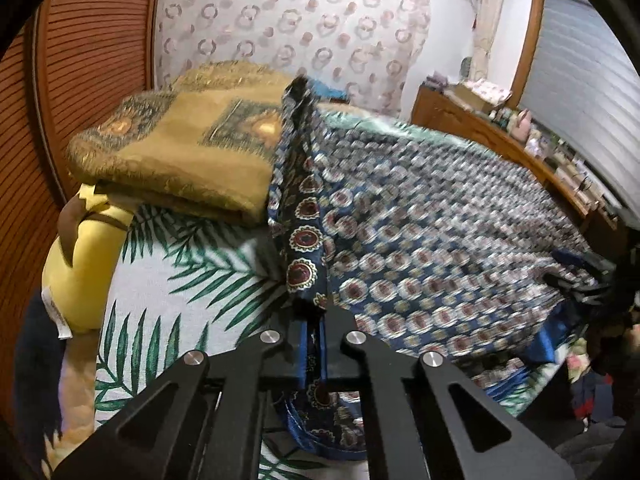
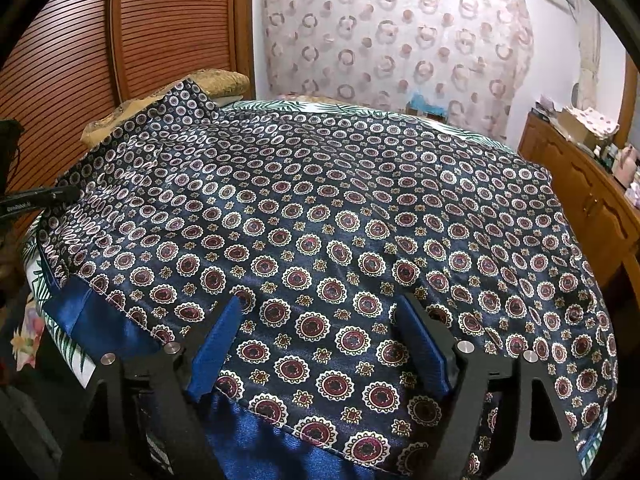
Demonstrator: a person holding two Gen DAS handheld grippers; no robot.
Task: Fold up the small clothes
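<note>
A folded mustard blanket [image 1: 180, 160] lies on the palm-leaf sheet [image 1: 180, 280], just beside a yellow plush toy [image 1: 84, 264]. Behind hang a ring-patterned curtain [image 2: 400, 40] and slatted wooden doors [image 2: 168, 28] (a cluttered wooden dresser [image 2: 588, 200] stands at right).

Bed [image 1: 168, 280]: lying under both grippers' fingers, wearing a palm-leaf sheet.
On it: patterned garment [image 2: 320, 220] spreading ahead of the fingers; folded mustard blanket [image 1: 180, 152] and yellow plush [image 1: 84, 260] sitting left of them.

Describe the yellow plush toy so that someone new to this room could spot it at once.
Start at the bed with the palm-leaf sheet, and go to its side nearest the slatted wooden wall. There, just below the folded mustard blanket, lies the plush toy. It alone is plain bright yellow, with a brown patch and a white tag; everything around it is patterned.
</note>
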